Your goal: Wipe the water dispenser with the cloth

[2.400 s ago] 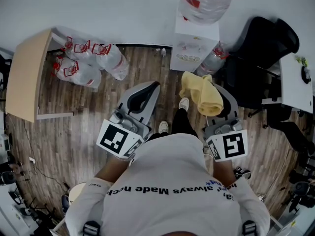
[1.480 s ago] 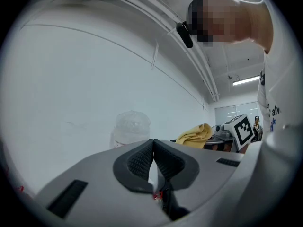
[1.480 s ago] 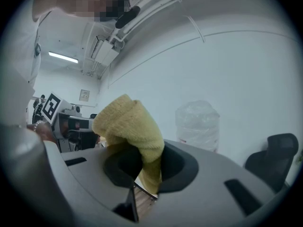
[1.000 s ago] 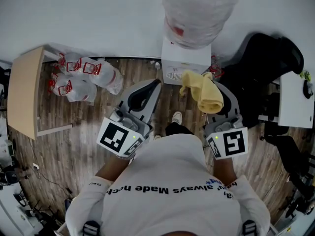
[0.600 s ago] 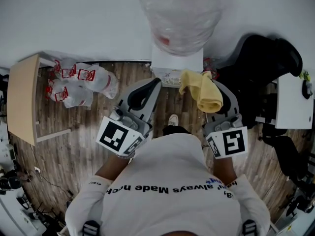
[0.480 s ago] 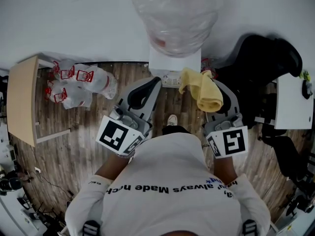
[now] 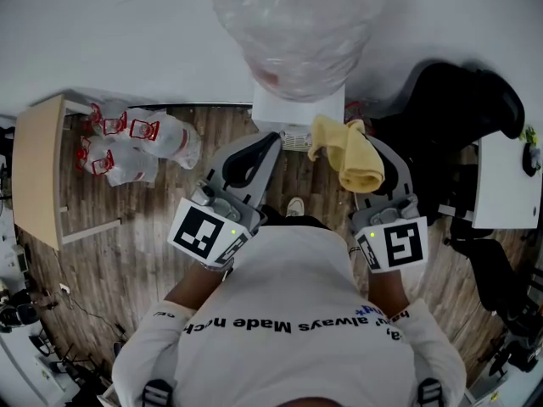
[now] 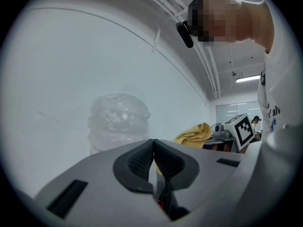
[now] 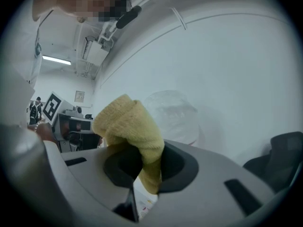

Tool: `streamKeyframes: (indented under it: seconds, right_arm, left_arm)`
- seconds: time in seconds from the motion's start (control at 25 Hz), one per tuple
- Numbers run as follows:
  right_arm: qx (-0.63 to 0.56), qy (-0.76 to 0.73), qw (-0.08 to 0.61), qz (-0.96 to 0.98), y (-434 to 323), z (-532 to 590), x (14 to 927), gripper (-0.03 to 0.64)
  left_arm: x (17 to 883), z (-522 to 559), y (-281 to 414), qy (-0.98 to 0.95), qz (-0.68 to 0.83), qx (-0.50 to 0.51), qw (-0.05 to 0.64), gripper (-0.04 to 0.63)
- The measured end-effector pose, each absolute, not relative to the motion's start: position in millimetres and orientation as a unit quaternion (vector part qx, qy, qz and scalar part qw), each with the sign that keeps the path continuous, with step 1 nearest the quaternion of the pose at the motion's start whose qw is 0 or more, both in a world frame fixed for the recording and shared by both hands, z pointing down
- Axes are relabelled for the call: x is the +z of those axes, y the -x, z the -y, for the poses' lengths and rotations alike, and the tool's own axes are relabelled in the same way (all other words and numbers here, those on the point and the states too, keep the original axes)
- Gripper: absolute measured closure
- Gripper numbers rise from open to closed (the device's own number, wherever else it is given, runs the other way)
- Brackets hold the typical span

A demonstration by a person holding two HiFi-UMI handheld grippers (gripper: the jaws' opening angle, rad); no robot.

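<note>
The white water dispenser point(image 7: 297, 108) stands against the wall, topped by a large clear bottle point(image 7: 293, 24), also seen as the bottle point(image 8: 118, 122) and bottle point(image 9: 173, 112). A yellow cloth point(image 7: 348, 155) is pinched in my right gripper point(image 7: 352, 142), which is shut on it just short of the dispenser's front right corner; in the right gripper view the cloth point(image 9: 132, 131) bunches over the jaws. My left gripper point(image 7: 265, 142) is shut with nothing in it, its pads touching, below the dispenser's left front.
Clear bags with red print point(image 7: 140, 138) lie on the wooden floor at left beside a tan table point(image 7: 38, 176). A black office chair point(image 7: 458, 117) stands right of the dispenser, with a white desk point(image 7: 509, 176) beyond. My shoes point(image 7: 293, 206) are just below the dispenser.
The dispenser and its bottle have grown larger and nearer in the head view as I stepped toward them. Both grippers have kept their pose, the cloth still held.
</note>
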State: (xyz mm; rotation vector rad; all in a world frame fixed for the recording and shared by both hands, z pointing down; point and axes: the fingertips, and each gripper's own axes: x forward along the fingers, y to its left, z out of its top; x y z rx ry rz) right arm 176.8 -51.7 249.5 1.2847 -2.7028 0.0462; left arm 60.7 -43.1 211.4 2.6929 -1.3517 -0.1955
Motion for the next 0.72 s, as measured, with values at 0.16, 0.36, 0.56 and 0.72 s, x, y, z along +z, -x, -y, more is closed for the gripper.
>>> streamKeyframes:
  seconds: [0.16, 0.36, 0.56, 0.72]
  right_arm:
    - [0.015, -0.424, 0.075, 0.903, -164, 54, 249, 0.549]
    - [0.012, -0.424, 0.072, 0.902, -139, 63, 246, 0.549]
    - [0.011, -0.43, 0.068, 0.9, -106, 71, 240, 0.549]
    - [0.007, -0.431, 0.07, 0.9, -85, 75, 238, 0.549]
  left_arm:
    - [208, 46, -47, -0.887, 0.453, -0.067, 0.058, 0.576]
    - [211, 52, -23, -0.887, 0.453, -0.065, 0.061, 0.575]
    - [206, 59, 10, -0.891, 0.447, -0.061, 0.056, 0.575]
    - [203, 66, 33, -0.889, 0.45, -0.066, 0.052, 0.576]
